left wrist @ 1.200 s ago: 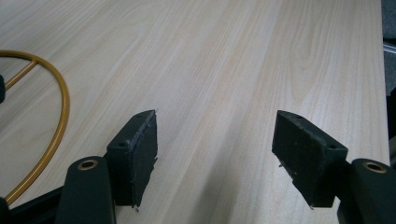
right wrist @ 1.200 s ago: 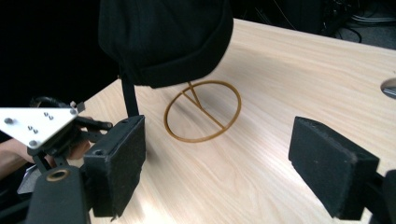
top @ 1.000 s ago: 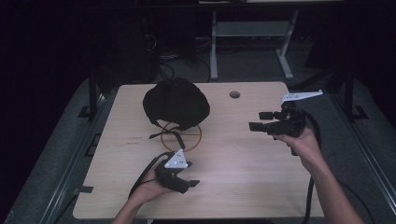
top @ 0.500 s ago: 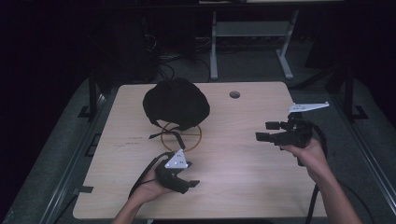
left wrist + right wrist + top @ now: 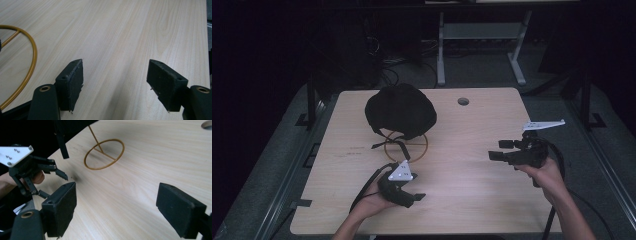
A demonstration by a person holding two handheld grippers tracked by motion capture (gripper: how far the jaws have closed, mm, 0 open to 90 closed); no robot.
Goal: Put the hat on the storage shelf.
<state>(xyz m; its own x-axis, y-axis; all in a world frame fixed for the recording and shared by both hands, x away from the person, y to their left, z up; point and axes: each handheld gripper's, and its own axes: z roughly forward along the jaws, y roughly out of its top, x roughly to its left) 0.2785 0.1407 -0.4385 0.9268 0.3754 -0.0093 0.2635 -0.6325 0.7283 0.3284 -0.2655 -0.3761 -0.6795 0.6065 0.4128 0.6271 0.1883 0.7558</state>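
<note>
Wood-grain boards of the pale rectangular table (image 5: 462, 165) carry a black dome-shaped fabric cap (image 5: 400, 110), which sits toward the far left of the top on a thin gold wire stand with a ring base (image 5: 406, 146); the cap covers the upper part of the stand, and a black strap (image 5: 398, 143) hangs from its near edge across the ring. A small round grommet hole (image 5: 463, 101) lies in the table near the far edge, well apart from the cap to its right. The left hand-held gripper (image 5: 414, 196), with a grey three-cornered plate on top, rests low over the near part of the table just in front of the ring, and its own view shows its two black jaws spread wide apart with nothing between them and the ring's curve at the left edge (image 5: 27, 72). The right hand-held gripper (image 5: 496, 150) hangs over the right side of the table, pointing leftward toward the ring, well apart from the cap; its jaws also stand wide open and empty, and between them its view shows bare wood, with the ring base (image 5: 104, 154) farther off and the left hand-held gripper (image 5: 56, 181) at the left.
</note>
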